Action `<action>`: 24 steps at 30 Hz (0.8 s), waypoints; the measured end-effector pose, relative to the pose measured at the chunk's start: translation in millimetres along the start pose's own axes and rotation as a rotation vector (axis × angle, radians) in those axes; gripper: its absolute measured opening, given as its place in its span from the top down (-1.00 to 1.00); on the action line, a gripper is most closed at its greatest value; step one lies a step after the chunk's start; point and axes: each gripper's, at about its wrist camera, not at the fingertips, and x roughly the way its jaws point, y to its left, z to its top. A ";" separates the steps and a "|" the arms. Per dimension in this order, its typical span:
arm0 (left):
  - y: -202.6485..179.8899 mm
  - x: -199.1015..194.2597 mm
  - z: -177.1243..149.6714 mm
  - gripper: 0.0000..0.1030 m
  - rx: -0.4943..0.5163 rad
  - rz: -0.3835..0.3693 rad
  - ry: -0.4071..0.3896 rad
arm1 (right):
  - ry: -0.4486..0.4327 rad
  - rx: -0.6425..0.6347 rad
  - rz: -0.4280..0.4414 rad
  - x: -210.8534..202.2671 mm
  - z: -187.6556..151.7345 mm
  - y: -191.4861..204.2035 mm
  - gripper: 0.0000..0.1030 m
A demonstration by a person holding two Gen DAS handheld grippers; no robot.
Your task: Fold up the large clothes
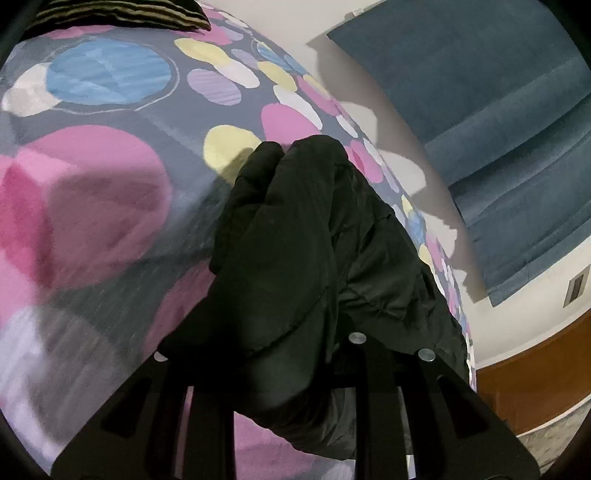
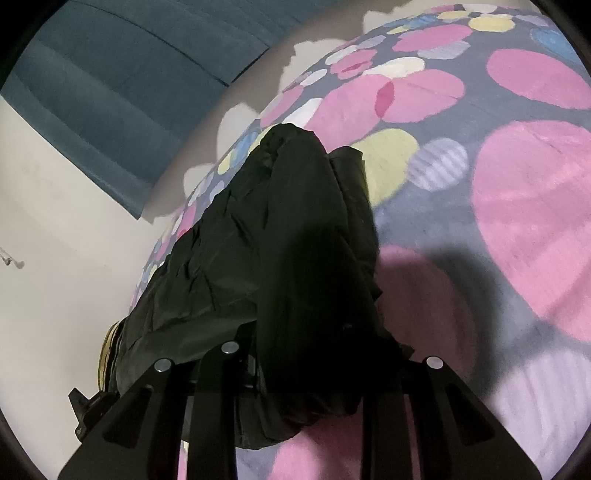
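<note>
A black padded jacket (image 1: 295, 236) hangs bunched over my left gripper (image 1: 295, 362), above a bed with a grey blanket of pink, blue and yellow circles (image 1: 110, 166). The cloth drapes between the fingers and hides their tips. In the right wrist view the same black jacket (image 2: 295, 240) drapes over my right gripper (image 2: 306, 369), which seems shut on a fold of it; the rest of the jacket spreads left toward the blanket's (image 2: 517, 203) edge. Both grippers hold the jacket lifted off the bed.
A blue curtain (image 1: 498, 110) hangs on the white wall (image 2: 55, 258) past the bed's edge. A striped pillow (image 1: 122, 14) lies at the head of the bed. A wooden panel (image 1: 535, 369) sits low by the wall. A striped cloth (image 2: 107, 354) shows under the jacket.
</note>
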 end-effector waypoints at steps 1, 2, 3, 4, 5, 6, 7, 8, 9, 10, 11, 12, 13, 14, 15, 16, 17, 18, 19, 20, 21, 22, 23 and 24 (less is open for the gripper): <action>0.6 -4.0 -2.9 0.60 0.002 0.003 0.001 | 0.005 0.003 0.000 -4.7 -3.1 -1.5 0.49; 1.3 -8.8 -6.5 0.60 0.004 0.006 0.003 | 0.008 0.005 0.000 -7.3 -6.1 -2.4 0.49; 2.4 -12.4 -9.4 0.60 0.006 0.009 0.003 | 0.010 0.007 0.001 -10.6 -8.6 -3.0 0.49; 3.3 -17.0 -13.3 0.60 0.007 0.013 0.005 | 0.012 0.008 0.001 -14.8 -11.1 -4.1 0.49; 3.9 -19.7 -15.7 0.60 0.008 0.015 0.006 | 0.014 0.009 0.000 -16.9 -12.8 -4.1 0.49; 4.1 -22.8 -18.4 0.60 0.010 0.017 0.007 | 0.015 0.011 0.000 -19.1 -16.1 -5.0 0.49; 5.0 -27.2 -21.7 0.60 0.010 0.020 0.009 | 0.017 0.014 0.001 -22.0 -18.7 -6.4 0.49; 5.7 -29.9 -23.7 0.60 0.009 0.020 0.011 | 0.019 0.020 0.002 -24.8 -21.3 -8.1 0.49; 6.4 -32.8 -26.0 0.60 0.009 0.021 0.012 | 0.021 0.024 0.003 -27.1 -23.7 -9.4 0.49; 6.9 -35.6 -28.0 0.60 0.011 0.021 0.014 | 0.023 0.027 0.004 -29.4 -26.8 -10.0 0.49; 7.8 -39.2 -31.0 0.60 0.013 0.023 0.017 | 0.025 0.031 0.004 -32.2 -29.3 -11.6 0.49; 8.6 -41.3 -32.8 0.60 0.013 0.023 0.020 | 0.025 0.034 0.005 -33.9 -31.3 -12.4 0.49; 9.5 -43.3 -34.8 0.60 0.013 0.023 0.022 | 0.025 0.037 0.005 -36.0 -32.9 -13.4 0.49; 10.5 -45.5 -37.0 0.60 0.015 0.024 0.026 | 0.026 0.041 0.005 -37.6 -34.4 -14.1 0.49; 11.5 -47.6 -38.8 0.60 0.013 0.023 0.028 | 0.026 0.045 0.006 -40.1 -36.9 -14.7 0.49; 11.9 -49.3 -40.2 0.60 0.012 0.023 0.029 | 0.026 0.048 0.006 -42.1 -39.1 -15.3 0.49; 13.0 -51.7 -42.1 0.60 0.014 0.023 0.031 | 0.027 0.050 0.006 -42.9 -39.8 -15.7 0.49; 13.8 -53.3 -43.4 0.59 0.015 0.023 0.033 | 0.027 0.054 0.007 -43.5 -40.6 -16.3 0.49; 14.1 -54.3 -44.4 0.59 0.016 0.022 0.034 | 0.028 0.055 0.007 -44.4 -42.2 -16.5 0.49; 14.4 -54.3 -44.5 0.59 0.019 0.022 0.035 | 0.028 0.055 0.007 -44.9 -43.9 -16.5 0.49; 14.7 -54.0 -44.9 0.59 0.020 0.021 0.036 | 0.028 0.055 0.007 -45.0 -44.9 -16.6 0.49; 15.3 -53.2 -44.7 0.59 0.020 0.021 0.037 | 0.028 0.055 0.007 -45.2 -45.5 -16.9 0.49; 16.0 -52.3 -44.6 0.59 0.018 0.020 0.038 | 0.028 0.054 0.006 -43.9 -45.0 -16.8 0.49; 16.2 -51.9 -45.1 0.59 0.019 0.021 0.039 | 0.029 0.052 0.006 -43.0 -44.2 -16.9 0.49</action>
